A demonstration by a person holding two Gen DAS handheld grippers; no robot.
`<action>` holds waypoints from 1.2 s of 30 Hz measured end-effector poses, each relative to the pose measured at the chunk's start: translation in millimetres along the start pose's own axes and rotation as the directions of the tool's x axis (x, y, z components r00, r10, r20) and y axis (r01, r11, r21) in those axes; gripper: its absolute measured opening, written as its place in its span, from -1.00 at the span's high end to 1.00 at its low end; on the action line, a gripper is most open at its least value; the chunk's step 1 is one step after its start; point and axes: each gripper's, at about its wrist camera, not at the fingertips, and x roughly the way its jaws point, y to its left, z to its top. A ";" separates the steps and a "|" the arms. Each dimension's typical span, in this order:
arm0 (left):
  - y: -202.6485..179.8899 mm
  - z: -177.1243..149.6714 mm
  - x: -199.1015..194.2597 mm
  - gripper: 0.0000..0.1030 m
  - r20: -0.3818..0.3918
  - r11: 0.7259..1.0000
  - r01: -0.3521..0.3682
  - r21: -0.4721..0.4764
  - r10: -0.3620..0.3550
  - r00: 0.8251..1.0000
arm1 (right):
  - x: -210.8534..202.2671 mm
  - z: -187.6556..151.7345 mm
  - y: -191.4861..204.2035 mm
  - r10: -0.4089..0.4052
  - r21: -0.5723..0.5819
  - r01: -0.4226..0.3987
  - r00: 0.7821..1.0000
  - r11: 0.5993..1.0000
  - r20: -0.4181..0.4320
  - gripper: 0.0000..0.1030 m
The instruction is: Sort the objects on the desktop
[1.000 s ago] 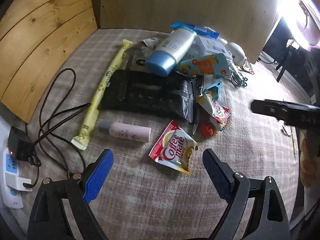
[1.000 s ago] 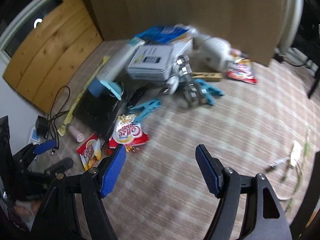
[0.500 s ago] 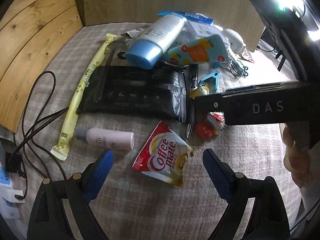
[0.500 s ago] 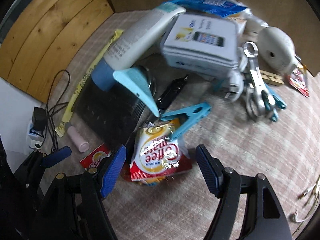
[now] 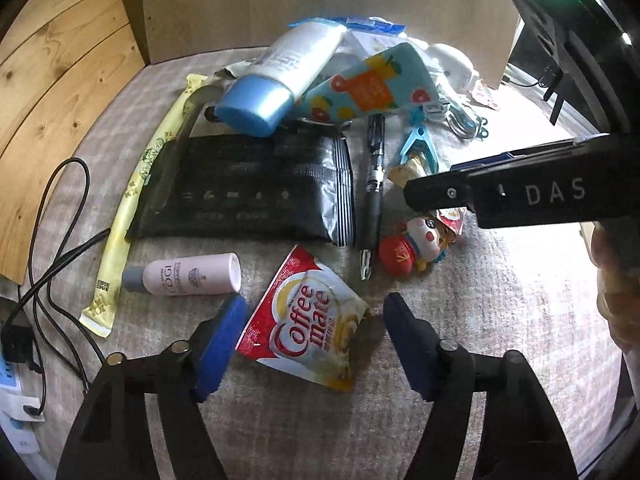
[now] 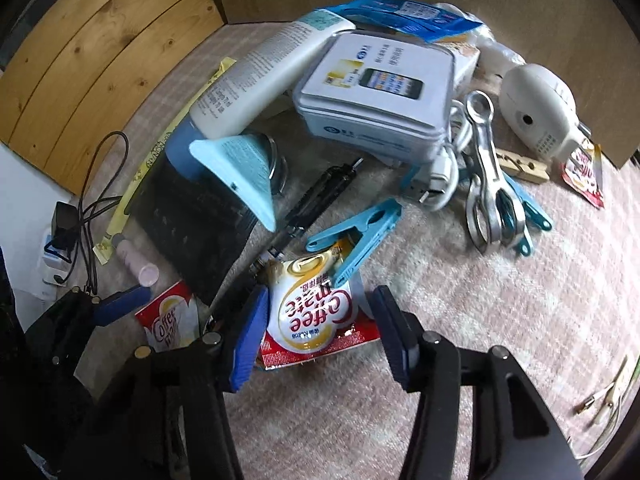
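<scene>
The left gripper (image 5: 314, 320) is spread around a red-and-cream Coffee-mate sachet (image 5: 308, 326) lying just below the black pouch (image 5: 248, 188); the right gripper (image 6: 318, 312), likewise spread, straddles a second sachet (image 6: 316, 316).

Both grippers hang low with jaws spread wide: the left gripper (image 5: 310, 330) straddles one Coffee mate sachet (image 5: 308, 322), the right gripper (image 6: 318, 324) another.

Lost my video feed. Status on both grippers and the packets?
Left gripper open, straddling a Coffee mate packet. Right gripper open around a second Coffee mate packet. Blue clothespin lies on that packet's far end.
</scene>
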 end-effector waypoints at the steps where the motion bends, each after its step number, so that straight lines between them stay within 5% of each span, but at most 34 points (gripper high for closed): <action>1: 0.1 0.1 0.5 -0.28 0.003 1.000 -0.001 0.006 0.001 1.000 | -1.0 -1.4 -1.0 0.000 -0.001 0.000 1.000 1.000 0.002 0.00; 14: 5.8 -12.8 -8.6 -0.07 0.037 0.999 0.013 0.043 -0.015 0.999 | -32.2 -49.4 -42.2 -0.022 0.015 0.022 0.999 1.000 0.027 0.05; 22: 15.4 -14.7 -13.1 0.16 0.039 0.999 0.030 0.013 -0.030 0.999 | -41.8 -72.9 -50.7 -0.040 0.038 0.038 0.998 0.999 0.045 0.39; 23: 18.2 -16.3 -15.2 0.20 0.039 0.999 0.038 0.008 -0.038 0.999 | -42.3 -74.5 -51.5 -0.044 0.040 0.042 0.998 0.998 0.047 0.56; 26: 17.7 -17.0 -17.4 0.39 0.041 0.999 0.044 0.004 -0.045 0.998 | -43.9 -81.3 -53.6 -0.055 0.040 0.053 0.997 0.998 0.051 0.58; 36: 13.7 -23.2 -28.2 0.54 0.047 0.996 0.080 -0.044 -0.078 0.996 | -55.2 -92.0 -57.4 -0.056 0.087 0.048 0.995 0.995 0.088 0.71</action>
